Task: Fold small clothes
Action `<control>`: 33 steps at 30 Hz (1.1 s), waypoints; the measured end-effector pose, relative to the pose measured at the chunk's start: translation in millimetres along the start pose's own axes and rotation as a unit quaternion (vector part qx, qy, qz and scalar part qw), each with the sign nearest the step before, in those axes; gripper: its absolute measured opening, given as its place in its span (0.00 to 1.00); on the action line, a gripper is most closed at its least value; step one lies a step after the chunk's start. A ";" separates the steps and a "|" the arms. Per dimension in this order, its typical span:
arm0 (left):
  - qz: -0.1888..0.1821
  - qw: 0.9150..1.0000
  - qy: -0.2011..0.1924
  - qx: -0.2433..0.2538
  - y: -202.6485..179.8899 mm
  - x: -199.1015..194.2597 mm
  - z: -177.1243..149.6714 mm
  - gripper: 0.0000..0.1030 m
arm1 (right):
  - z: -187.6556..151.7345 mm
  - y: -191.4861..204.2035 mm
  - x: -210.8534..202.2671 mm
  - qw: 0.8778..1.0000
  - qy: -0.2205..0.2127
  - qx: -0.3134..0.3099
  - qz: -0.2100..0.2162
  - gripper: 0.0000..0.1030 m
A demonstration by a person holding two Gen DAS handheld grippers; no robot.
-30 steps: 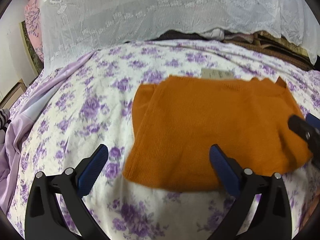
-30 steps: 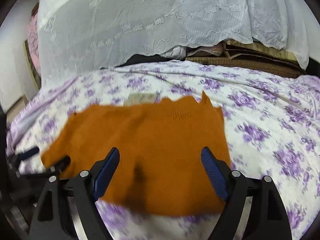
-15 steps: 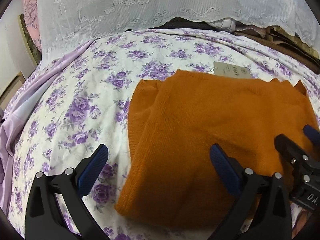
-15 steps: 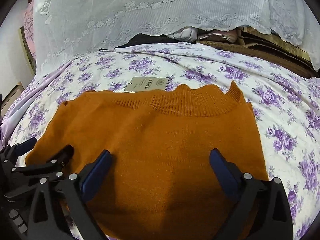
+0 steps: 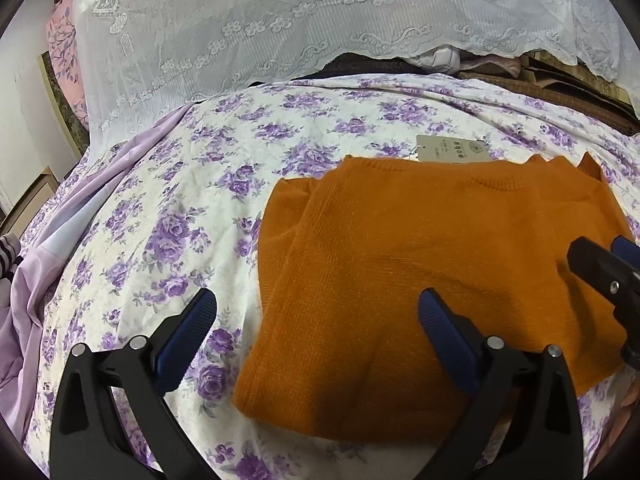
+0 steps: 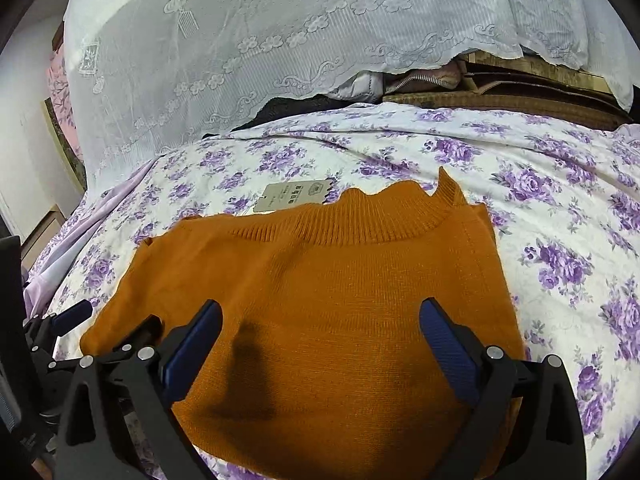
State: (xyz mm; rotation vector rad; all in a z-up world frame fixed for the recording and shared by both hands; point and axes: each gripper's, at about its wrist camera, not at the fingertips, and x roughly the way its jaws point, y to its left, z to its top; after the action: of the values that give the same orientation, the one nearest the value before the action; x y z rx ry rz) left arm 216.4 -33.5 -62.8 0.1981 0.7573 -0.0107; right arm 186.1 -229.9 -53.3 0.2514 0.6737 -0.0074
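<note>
An orange knit sweater (image 5: 420,264) (image 6: 332,288) lies folded flat on the floral bedsheet (image 5: 180,220), its ribbed collar on the far side and a paper tag (image 6: 296,196) sticking out beyond it. My left gripper (image 5: 316,320) is open over the sweater's left edge, nothing between its blue pads. My right gripper (image 6: 320,332) stands wide open above the sweater's near part, empty. Each gripper shows at the edge of the other's view: the right gripper (image 5: 608,268), the left gripper (image 6: 72,320).
A white lace cloth (image 5: 280,20) hangs behind the bed over stacked dark and brown items (image 6: 500,92). Lilac fabric (image 5: 24,280) is bunched along the bed's left side. Bare floral sheet (image 6: 580,220) lies to the right of the sweater.
The sweater has come to rest flat on the sheet. My right gripper's jaws have spread wider and it has moved in over the sweater. The left gripper stayed open.
</note>
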 end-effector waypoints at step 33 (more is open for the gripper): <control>-0.007 0.999 -0.036 0.007 -3.0 -20.3 -2.9 0.95 | -33.3 -38.6 -49.2 0.996 -0.033 0.083 -0.007 0.96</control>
State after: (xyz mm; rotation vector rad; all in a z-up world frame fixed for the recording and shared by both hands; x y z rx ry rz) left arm 199.4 -37.2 -51.5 0.2055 0.6876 -0.0359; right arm 123.7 -263.2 -56.7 0.4044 0.6092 -0.0844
